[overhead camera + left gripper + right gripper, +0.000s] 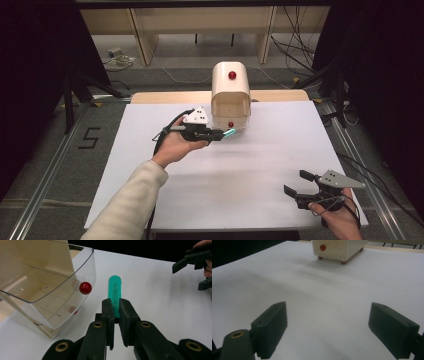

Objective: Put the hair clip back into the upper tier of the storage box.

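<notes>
A cream box (230,95) with a red knob (232,75) on top stands at the back middle of the white table. Its clear front bin (45,290), which carries a second red knob (85,288), is tipped open. My left gripper (220,133) is shut on a green tube (229,132) just in front of that bin. In the left gripper view the green tube (114,293) sticks out past the left gripper (115,307), to the right of the bin and above the table. My right gripper (295,181) is open and holds nothing, near the front right corner.
The white tabletop (240,170) spreads between both hands. In the right gripper view the cream box (337,248) stands far ahead of the right gripper (328,322). Cables and black stands (75,85) line the floor around the table.
</notes>
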### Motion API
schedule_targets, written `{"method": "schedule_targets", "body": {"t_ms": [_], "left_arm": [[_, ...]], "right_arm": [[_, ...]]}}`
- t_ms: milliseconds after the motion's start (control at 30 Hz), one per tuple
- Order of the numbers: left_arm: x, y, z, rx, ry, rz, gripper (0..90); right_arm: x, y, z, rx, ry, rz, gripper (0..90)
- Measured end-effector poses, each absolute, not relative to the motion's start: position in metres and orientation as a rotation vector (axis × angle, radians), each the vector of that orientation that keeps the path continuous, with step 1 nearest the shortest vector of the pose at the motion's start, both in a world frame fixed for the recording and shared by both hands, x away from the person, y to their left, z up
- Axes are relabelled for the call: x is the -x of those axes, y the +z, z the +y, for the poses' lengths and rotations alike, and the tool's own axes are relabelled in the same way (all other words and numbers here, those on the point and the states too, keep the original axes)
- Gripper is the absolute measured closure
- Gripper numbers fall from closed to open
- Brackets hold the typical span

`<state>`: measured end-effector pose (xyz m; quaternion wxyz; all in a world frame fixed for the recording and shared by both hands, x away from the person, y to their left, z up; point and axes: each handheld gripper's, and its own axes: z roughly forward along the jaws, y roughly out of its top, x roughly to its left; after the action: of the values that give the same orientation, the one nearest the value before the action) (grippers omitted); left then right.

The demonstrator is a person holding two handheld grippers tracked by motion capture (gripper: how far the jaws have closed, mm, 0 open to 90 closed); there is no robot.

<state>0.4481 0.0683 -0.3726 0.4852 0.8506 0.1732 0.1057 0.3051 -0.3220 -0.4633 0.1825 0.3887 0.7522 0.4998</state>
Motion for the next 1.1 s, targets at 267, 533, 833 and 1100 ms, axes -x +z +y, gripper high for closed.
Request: {"method": "schedule_targets", "body": {"t_ms": [267, 533, 833, 1100], "left_arm": [[-0.45, -0.371, 0.069, -2.069, 0.256, 0.426, 82.8], [-0.452, -0.369, 0.069, -2.065, 0.26, 0.43, 82.8], [-0.457, -0.364, 0.068, -2.064, 0.266, 0.434, 82.8], [-0.46, -0.362, 0.066, -2.067, 0.265, 0.433, 82.7]], "right_arm": [[-0.305, -0.463, -0.322, -1.096, 1.409, 2.124, 16.3], [-0.305, -0.463, -0.322, -1.095, 1.408, 2.124, 16.3], [-0.305, -0.463, -0.322, -1.094, 1.408, 2.124, 16.3], [-0.305, -0.464, -0.322, -1.096, 1.413, 2.122, 16.3]]}}
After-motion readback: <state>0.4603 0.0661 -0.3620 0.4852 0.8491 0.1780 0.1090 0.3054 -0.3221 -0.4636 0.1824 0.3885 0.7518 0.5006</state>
